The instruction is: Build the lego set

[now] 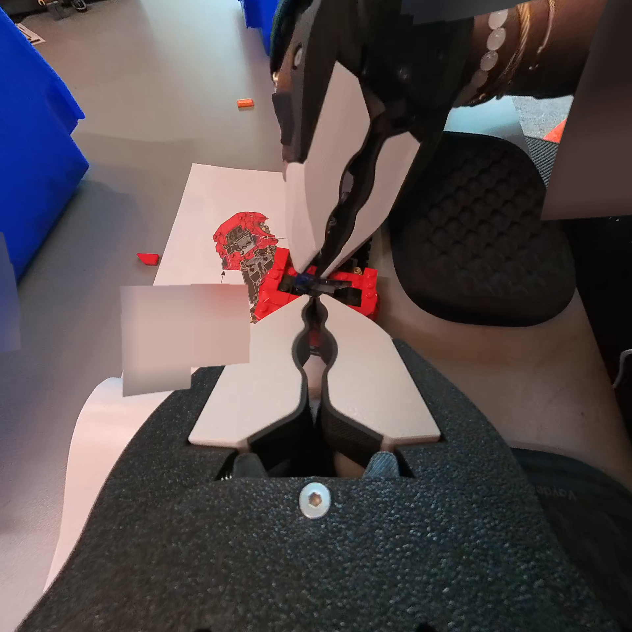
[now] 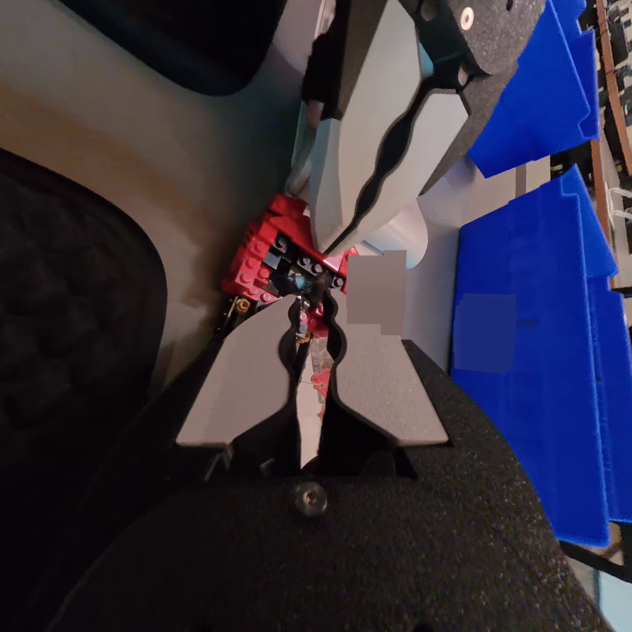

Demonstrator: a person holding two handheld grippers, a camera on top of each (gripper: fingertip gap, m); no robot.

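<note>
A partly built red and black lego model [image 1: 367, 289] sits on the table at the edge of a printed instruction sheet [image 1: 219, 198]. My left gripper [image 1: 313, 298] is shut on the model's near red edge; in the right wrist view it [image 2: 325, 252] comes down from above onto that edge of the model [image 2: 253, 266]. My right gripper [image 2: 312, 295] reaches into the model's black middle, its fingers closed to a narrow gap on a small dark piece [image 2: 321, 283]. In the left wrist view it [image 1: 316, 270] comes down from above.
Two loose red pieces lie on the grey table, one far [image 1: 245, 103] and one left of the sheet [image 1: 148, 259]. Blue bins stand at the left [image 1: 34, 154] and in the right wrist view [image 2: 533, 342]. A black quilted cushion [image 1: 478, 222] lies beside the model. Left and right tips are no more than a few centimetres apart.
</note>
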